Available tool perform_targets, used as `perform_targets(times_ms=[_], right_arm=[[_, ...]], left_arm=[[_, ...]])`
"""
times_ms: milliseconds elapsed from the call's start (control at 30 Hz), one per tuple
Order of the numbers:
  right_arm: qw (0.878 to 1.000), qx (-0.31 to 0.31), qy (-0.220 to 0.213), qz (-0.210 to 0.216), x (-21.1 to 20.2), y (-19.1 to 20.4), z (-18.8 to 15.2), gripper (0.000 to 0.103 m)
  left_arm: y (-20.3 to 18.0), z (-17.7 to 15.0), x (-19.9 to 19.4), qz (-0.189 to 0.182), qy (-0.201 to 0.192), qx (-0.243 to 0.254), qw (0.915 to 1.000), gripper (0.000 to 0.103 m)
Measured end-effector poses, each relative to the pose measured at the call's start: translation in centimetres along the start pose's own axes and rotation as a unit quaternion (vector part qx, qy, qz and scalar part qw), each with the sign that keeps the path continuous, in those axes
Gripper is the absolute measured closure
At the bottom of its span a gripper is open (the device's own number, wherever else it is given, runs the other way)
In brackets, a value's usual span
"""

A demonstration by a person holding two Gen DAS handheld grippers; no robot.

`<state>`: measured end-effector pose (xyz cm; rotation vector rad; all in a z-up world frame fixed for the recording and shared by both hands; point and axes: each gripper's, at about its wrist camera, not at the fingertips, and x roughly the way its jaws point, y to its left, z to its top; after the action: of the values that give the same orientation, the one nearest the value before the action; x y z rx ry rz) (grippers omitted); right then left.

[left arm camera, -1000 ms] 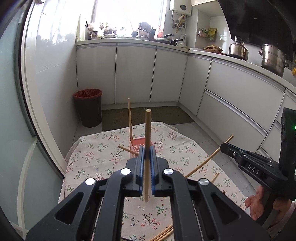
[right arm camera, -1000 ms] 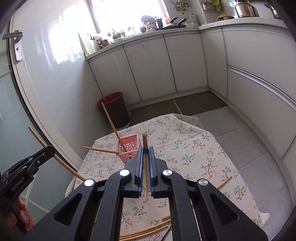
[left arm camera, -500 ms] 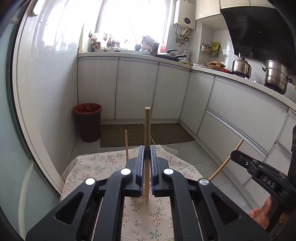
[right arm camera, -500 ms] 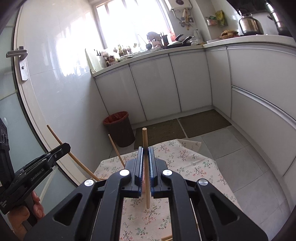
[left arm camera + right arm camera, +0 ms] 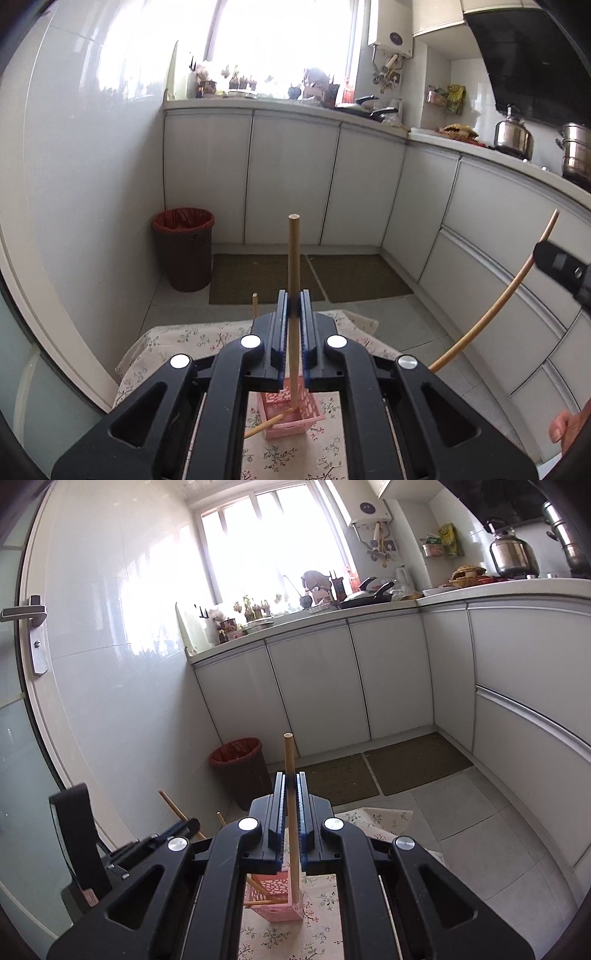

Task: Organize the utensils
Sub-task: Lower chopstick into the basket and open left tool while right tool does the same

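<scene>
My left gripper (image 5: 294, 306) is shut on a wooden chopstick (image 5: 294, 258) held upright, its lower end inside the pink perforated basket (image 5: 291, 413). My right gripper (image 5: 290, 788) is shut on another wooden chopstick (image 5: 289, 764), upright, its lower end at the basket (image 5: 275, 904). Two more chopsticks rest in the basket, one upright (image 5: 254, 304), one slanting out low (image 5: 266, 424). The right gripper shows at the right edge of the left wrist view (image 5: 554, 258); the left gripper shows at the left of the right wrist view (image 5: 181, 829).
The basket stands on a table with a floral cloth (image 5: 177, 343). Beyond it are a tiled floor with brown mats (image 5: 354, 277), a red-lined waste bin (image 5: 183, 247), white cabinets (image 5: 291, 177) and a glass door at the left (image 5: 22, 738).
Both grippers have moved over the basket and tilted up, each still holding its chopstick. The loose chopsticks on the table have dropped out of view.
</scene>
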<state>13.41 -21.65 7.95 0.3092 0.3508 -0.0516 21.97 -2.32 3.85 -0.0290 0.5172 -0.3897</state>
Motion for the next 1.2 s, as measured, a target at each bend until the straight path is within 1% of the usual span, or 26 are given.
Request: perform_targets(times_ms=[67, 133, 267, 367, 533, 733, 867, 933, 967, 1000, 1033, 1067, 1100, 1167, 1200], right_arm=[[1.000, 0.000, 0.001, 0.005, 0.8, 0.2, -0.5, 0.097], [1.000, 0.001, 0.003, 0.007, 1.7, 0.5, -0.9, 0.097], [1.000, -0.004, 0.006, 0.009, 3.2, 1.1, -1.7, 0.097], [1.000, -0.011, 0.009, 0.011, 4.3, 1.7, -2.2, 0.097], [0.999, -0.033, 0.009, 0.019, 6.3, 3.3, -3.5, 0.097], [0.997, -0.068, 0.029, 0.023, 8.7, 4.9, -6.1, 0.097], [0.996, -0.074, 0.041, 0.014, 8.9, 5.1, -6.9, 0.095], [0.996, -0.076, 0.044, 0.008, 8.6, 5.1, -7.1, 0.090], [0.996, -0.077, 0.044, 0.004, 8.3, 5.0, -7.1, 0.087], [0.996, -0.077, 0.044, 0.001, 7.9, 5.0, -7.1, 0.080], [0.996, -0.077, 0.042, -0.001, 7.5, 4.9, -7.1, 0.071], [0.996, -0.076, 0.038, -0.006, 7.0, 4.9, -7.1, 0.066], [0.997, -0.074, 0.034, -0.010, 6.6, 4.8, -6.9, 0.061], [0.997, -0.069, 0.030, -0.019, 5.3, 4.5, -6.9, 0.058], [0.997, -0.064, 0.029, -0.026, 4.7, 4.2, -6.9, 0.055]], left_arm=[[0.4, -1.0, 0.5, -0.011, 0.012, -0.005, 0.9999, 0.096], [0.7, -1.4, 0.0, -0.013, 0.004, 0.003, 0.9999, 0.096], [2.0, -0.6, -2.4, -0.015, -0.027, -0.016, 0.9994, 0.096], [3.2, -0.2, -4.6, -0.005, -0.054, -0.037, 0.9979, 0.096], [4.1, 0.3, -6.7, 0.008, -0.070, -0.042, 0.9966, 0.096], [5.1, -0.4, -6.3, 0.029, -0.058, -0.043, 0.9970, 0.096], [6.1, -0.4, -6.4, 0.042, -0.055, -0.049, 0.9964, 0.096], [6.5, -0.4, -6.5, 0.047, -0.054, -0.055, 0.9959, 0.096], [6.6, -0.4, -6.6, 0.047, -0.052, -0.056, 0.9960, 0.094], [6.7, -0.4, -6.6, 0.045, -0.048, -0.057, 0.9962, 0.092], [6.7, -0.4, -6.6, 0.045, -0.045, -0.057, 0.9963, 0.088], [6.5, -0.4, -6.7, 0.045, -0.042, -0.055, 0.9965, 0.083], [6.5, -0.5, -6.7, 0.045, -0.040, -0.053, 0.9968, 0.081], [5.9, -0.6, -7.0, 0.045, -0.039, -0.046, 0.9972, 0.072], [5.7, -0.7, -7.3, 0.046, -0.038, -0.042, 0.9973, 0.070]])
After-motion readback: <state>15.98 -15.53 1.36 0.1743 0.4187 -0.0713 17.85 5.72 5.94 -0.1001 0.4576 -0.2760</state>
